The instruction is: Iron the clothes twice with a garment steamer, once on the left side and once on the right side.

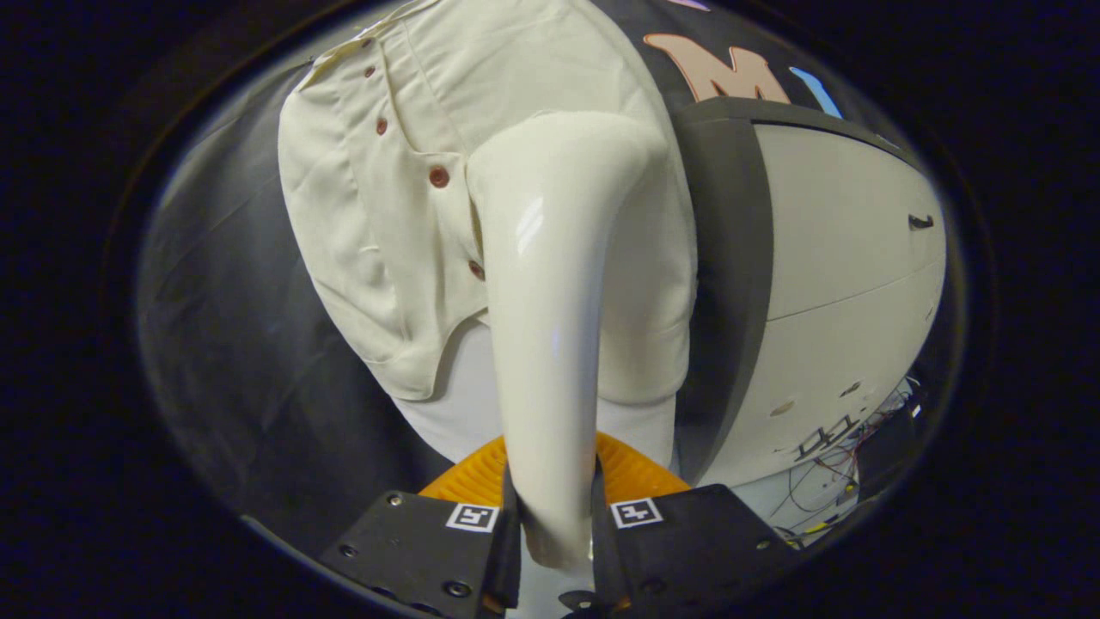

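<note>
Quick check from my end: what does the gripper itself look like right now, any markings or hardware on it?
The gripper has two flat, wedge-shaped finger plates with visible screws along their edges. Each finger carries a small square black-and-white tag near its inner tip. An orange ribbed, fan-shaped part sits just ahead of the plates. No cables or sleeve are visible on it.

Cream shirt (378, 223) (brown buttons (438, 176))

Glossy cream steamer (550, 344) upright, head against hanging cream buttoned shirt (378, 215).
</note>
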`<state>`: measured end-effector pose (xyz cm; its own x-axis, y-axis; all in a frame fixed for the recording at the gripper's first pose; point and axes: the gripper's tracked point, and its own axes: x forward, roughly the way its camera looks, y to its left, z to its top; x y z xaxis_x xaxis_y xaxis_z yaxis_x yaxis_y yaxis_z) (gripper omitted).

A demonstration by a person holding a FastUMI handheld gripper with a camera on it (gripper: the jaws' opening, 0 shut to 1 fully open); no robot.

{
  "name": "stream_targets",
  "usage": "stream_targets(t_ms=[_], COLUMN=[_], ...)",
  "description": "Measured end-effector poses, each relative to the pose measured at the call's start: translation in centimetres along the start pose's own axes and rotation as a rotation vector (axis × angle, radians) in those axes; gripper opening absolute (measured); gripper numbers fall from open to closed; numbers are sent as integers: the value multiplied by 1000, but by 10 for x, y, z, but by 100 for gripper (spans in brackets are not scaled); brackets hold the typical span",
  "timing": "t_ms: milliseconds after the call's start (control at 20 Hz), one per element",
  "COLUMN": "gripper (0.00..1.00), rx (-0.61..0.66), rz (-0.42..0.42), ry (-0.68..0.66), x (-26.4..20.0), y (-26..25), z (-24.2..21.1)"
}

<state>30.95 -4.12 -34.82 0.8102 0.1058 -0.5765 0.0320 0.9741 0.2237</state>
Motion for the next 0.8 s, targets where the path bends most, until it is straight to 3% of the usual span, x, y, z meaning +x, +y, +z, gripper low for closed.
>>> stream_targets(t_ms=[400,700,800], gripper=[33,33,33], rx=[10,-31,-72], rz=[-36,-78,-88], ry=[-85,-239,-275], x=[-74,-192,-248], y=[24,73,95], z=[12,41,27])
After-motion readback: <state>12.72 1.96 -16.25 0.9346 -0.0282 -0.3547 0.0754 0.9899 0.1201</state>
